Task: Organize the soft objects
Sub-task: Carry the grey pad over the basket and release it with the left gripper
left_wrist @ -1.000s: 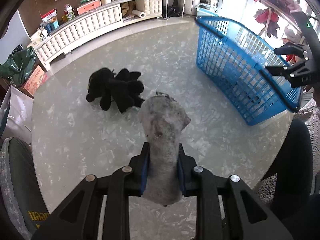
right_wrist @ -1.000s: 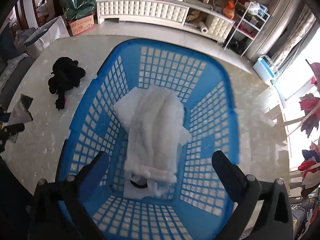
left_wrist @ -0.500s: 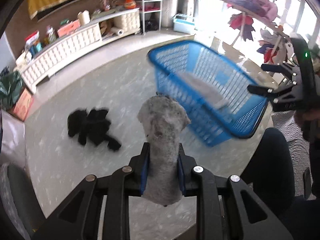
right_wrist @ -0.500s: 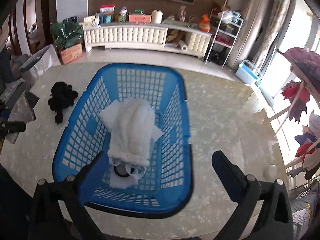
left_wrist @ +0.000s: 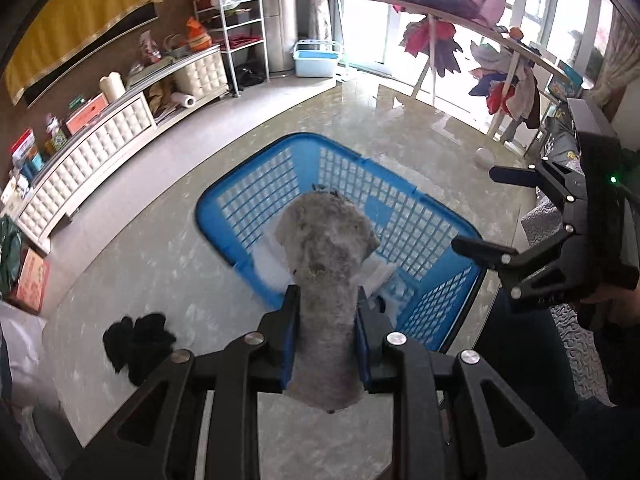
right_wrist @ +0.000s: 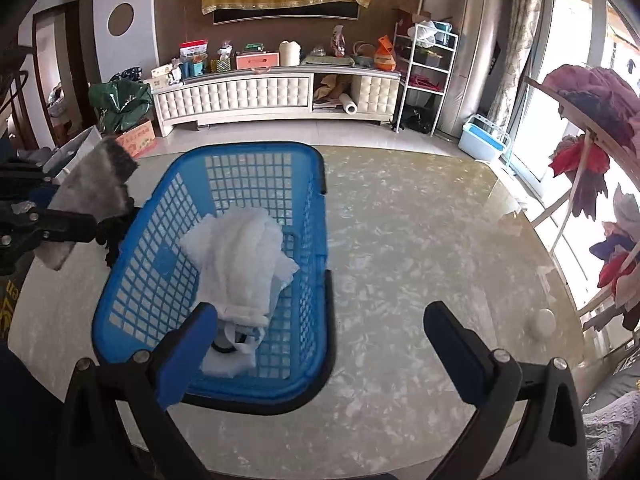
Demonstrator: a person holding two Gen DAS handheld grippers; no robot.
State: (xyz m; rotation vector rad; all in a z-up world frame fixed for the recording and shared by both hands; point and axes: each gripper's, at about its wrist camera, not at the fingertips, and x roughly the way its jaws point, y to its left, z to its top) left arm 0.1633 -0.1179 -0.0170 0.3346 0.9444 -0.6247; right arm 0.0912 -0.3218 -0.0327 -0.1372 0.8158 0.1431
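Note:
My left gripper (left_wrist: 325,312) is shut on a grey fuzzy soft piece (left_wrist: 326,256) and holds it above the near-left rim of the blue basket (left_wrist: 224,200). The same grey piece (right_wrist: 90,190) shows at the left of the right wrist view, beside the basket (right_wrist: 316,216). A white fluffy cloth (right_wrist: 240,256) lies inside the basket. A black plush toy (left_wrist: 138,342) lies on the marble table, left of the basket. My right gripper (right_wrist: 320,332) is open and empty, over the basket's near-right corner; it also shows at the right of the left wrist view (left_wrist: 476,208).
The round marble table (right_wrist: 420,248) carries the basket and the toy. A small white ball (right_wrist: 542,320) sits near its right edge. A drying rack with clothes (left_wrist: 444,36) stands on the right. A white cabinet (right_wrist: 256,96) lines the far wall.
My left gripper has swung right with the grey piece, from over the bare table to over the basket. My right gripper has pulled back and right, off the basket's middle.

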